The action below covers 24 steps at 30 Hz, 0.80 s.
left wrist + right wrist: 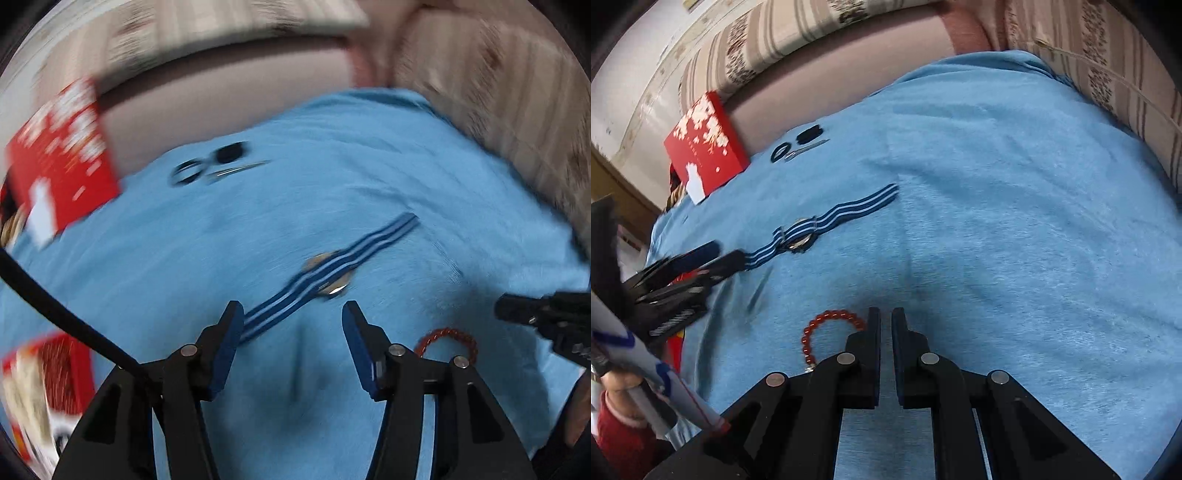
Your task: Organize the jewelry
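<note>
A watch with a blue striped strap (325, 269) lies on the light blue towel (369, 166). My left gripper (291, 314) is open and empty, its left finger over the strap's near end; it also shows in the right wrist view (716, 254). A red bead bracelet (827, 332) lies just left of my right gripper (885, 317), whose jaws are nearly closed with only a thin empty gap. The bracelet also shows in the left wrist view (447, 339). Black hair ties (798, 146) and a thin metal clip (807, 149) lie further back.
A red box lid with white blossoms (705, 147) lies at the towel's far left edge. A second red box (48, 376) sits low at the left. Striped sofa cushions (1108, 74) surround the towel behind and to the right.
</note>
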Tool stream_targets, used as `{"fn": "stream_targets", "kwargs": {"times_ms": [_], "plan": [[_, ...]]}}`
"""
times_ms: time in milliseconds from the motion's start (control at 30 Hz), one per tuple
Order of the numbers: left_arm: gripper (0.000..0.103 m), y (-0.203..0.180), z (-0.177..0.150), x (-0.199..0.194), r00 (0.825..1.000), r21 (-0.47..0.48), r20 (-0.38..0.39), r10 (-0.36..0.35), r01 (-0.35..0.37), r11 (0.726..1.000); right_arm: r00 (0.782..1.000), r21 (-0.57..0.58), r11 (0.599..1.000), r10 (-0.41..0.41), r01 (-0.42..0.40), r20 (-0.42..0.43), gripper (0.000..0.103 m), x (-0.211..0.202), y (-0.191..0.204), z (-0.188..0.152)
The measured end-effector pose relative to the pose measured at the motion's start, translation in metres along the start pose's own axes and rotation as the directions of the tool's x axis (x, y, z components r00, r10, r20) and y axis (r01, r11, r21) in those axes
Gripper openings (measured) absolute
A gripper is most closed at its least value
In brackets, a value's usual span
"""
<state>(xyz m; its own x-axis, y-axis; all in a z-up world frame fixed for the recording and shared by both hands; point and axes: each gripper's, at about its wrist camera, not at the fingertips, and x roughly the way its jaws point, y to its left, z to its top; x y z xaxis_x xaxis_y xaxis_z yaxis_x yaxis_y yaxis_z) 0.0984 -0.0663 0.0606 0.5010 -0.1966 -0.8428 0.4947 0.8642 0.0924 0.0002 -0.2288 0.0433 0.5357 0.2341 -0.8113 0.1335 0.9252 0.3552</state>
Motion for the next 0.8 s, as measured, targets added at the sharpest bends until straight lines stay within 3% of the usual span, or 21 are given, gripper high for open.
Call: {"fn": "stream_targets", "kwargs": {"times_ms": [100, 300, 400, 433, 533, 733, 767, 800], "plan": [[0.054, -0.022, 0.016, 0.027, 0.999, 0.122, -0.030, 0.011, -0.008, 0.992, 1.000, 0.015, 1.000, -0.005, 0.005, 0.011, 0.007, -0.004, -0.010, 0.002], [0.055, -0.042, 0.030, 0.068, 0.993, 0.257, -0.117, 0.029, 0.002, 0.966, 1.000, 0.065, 0.998, 0.014, -0.015, 0.016, 0.007, -0.004, -0.028, 0.012], [0.049, -0.033, 0.039, 0.075, 0.984, 0.173, -0.175, -0.024, 0.055, 0.983, 0.999, 0.076, 0.996, 0.037, -0.038, 0.011, 0.007, -0.002, -0.029, 0.015], [0.040, -0.030, 0.040, 0.074, 0.982, 0.146, -0.186, -0.035, 0.062, 0.987, 0.999, 0.071, 0.997, 0.034, -0.034, 0.010, 0.007, -0.002, -0.028, 0.015], [0.039, -0.026, 0.034, 0.067, 0.975, 0.104, -0.214, -0.058, 0.082, 0.991, 1.000, 0.054, 0.998, 0.031, -0.031, 0.005, 0.007, -0.001, -0.023, 0.014], [0.039, -0.010, -0.018, 0.024, 0.960, -0.058, -0.234, -0.152, 0.143, 0.988, 0.998, 0.008, 0.998, 0.061, -0.061, -0.030, 0.007, 0.004, -0.009, 0.005], [0.039, -0.007, -0.027, 0.018, 0.959, -0.085, -0.233, -0.162, 0.146, 0.986, 0.997, 0.002, 0.998, 0.071, -0.071, -0.040, 0.010, 0.005, -0.007, 0.003], [0.039, -0.004, -0.038, 0.010, 0.958, -0.118, -0.228, -0.172, 0.148, 0.982, 0.995, -0.004, 0.996, 0.085, -0.086, -0.053, 0.019, 0.007, -0.004, 0.001]]}}
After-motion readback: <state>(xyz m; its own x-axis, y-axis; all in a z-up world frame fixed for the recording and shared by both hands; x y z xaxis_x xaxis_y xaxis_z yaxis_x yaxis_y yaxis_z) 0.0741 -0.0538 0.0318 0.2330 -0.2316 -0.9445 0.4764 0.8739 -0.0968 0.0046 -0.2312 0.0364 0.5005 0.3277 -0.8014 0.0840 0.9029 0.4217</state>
